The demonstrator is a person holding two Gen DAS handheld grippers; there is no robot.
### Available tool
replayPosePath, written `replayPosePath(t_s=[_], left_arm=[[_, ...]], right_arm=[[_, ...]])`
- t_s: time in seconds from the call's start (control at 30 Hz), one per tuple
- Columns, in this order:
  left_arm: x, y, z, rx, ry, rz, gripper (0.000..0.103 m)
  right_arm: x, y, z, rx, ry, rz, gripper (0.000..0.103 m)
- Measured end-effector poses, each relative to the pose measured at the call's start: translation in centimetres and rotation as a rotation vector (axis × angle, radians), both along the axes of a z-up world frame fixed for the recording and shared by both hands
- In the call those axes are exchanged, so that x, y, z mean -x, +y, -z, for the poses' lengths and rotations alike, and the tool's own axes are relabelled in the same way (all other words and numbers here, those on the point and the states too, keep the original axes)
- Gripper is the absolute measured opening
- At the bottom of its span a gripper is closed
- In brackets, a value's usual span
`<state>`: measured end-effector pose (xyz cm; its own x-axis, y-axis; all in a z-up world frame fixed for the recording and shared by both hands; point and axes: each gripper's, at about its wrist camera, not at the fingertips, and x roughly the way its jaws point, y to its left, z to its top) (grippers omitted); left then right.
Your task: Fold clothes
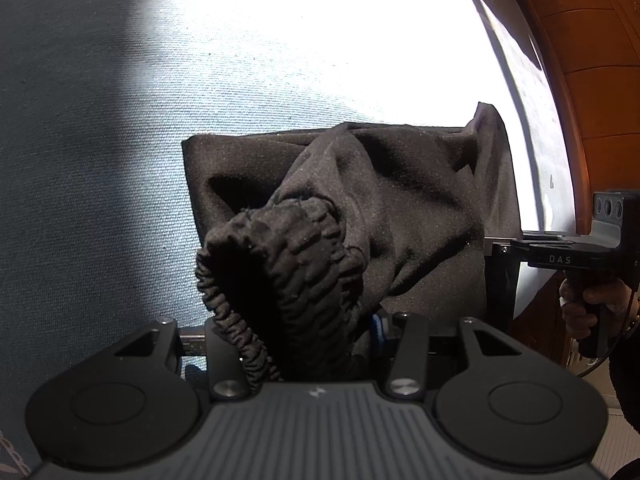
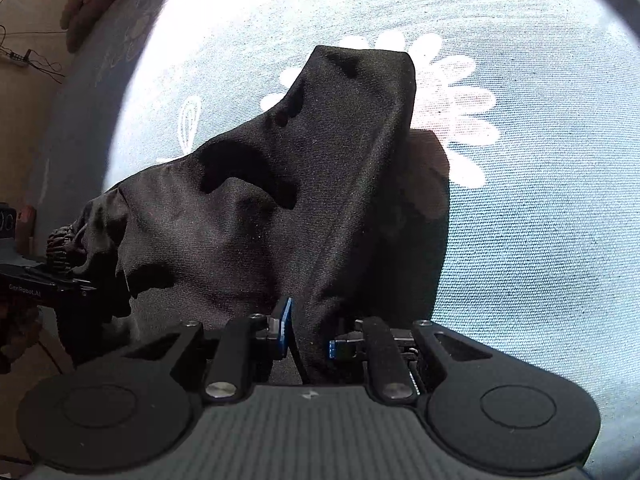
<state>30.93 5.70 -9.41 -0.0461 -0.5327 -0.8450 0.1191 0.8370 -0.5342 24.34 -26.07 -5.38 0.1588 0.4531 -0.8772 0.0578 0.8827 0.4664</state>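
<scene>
black garment gripped in both jaws, above bedspread

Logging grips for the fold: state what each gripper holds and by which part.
Left gripper pinches the black fabric garment at its ruched elastic waistband. Right gripper clamps a plain fold of the same garment.

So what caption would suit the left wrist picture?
Left gripper holds a black garment by its elastic waistband above a pale blue cloth.
</scene>
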Motion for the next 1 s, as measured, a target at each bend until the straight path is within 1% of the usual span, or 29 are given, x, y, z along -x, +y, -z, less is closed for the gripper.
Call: replayPosePath(t_s=[0.1, 0.2, 0.27, 0.4, 0.6, 0.7, 0.83, 1.0], left_arm=[[0.3, -0.6, -0.3, -0.038, -0.015, -0.012, 0.048], [0.6, -1.6, -0.6, -0.1, -0.025, -0.023, 0.047], [0.8, -2.1, -0.8, -0.13, -0.035, -0.027, 0.046], [1.1, -2.3, -1.0, -0.152, -0.043, -0.053, 0.045], [1.8, -2.5, -1.6, -0.185, -0.047, -0.087, 0.044], [2.1, -2.9, -2.3, -0.209, -0.06, -0.092, 0.042], [2.6, -3.3, -3.6, -0.206, -0.08, -0.086, 0.039], [2.9, -4.7, -6.2, -0.147, -0.11, -0.053, 0.036]], right_arm=[[0.0, -0.1, 0.1, -0.019, -0.002, -0.006, 0.018], [0.0, -0.2, 0.5, -0.045, -0.003, -0.004, 0.018], [0.0, -0.1, 0.4, -0.041, -0.003, -0.004, 0.018], [0.0, 0.8, 0.0, -0.008, -0.019, -0.027, 0.018], [0.2, 0.5, 0.1, -0.042, -0.009, 0.032, 0.018], [0.4, 0.5, -0.2, -0.038, -0.017, 0.031, 0.018], [1.0, 0.2, -0.8, -0.086, -0.031, 0.05, 0.017], [1.9, -0.3, -1.8, -0.167, -0.039, 0.072, 0.017]])
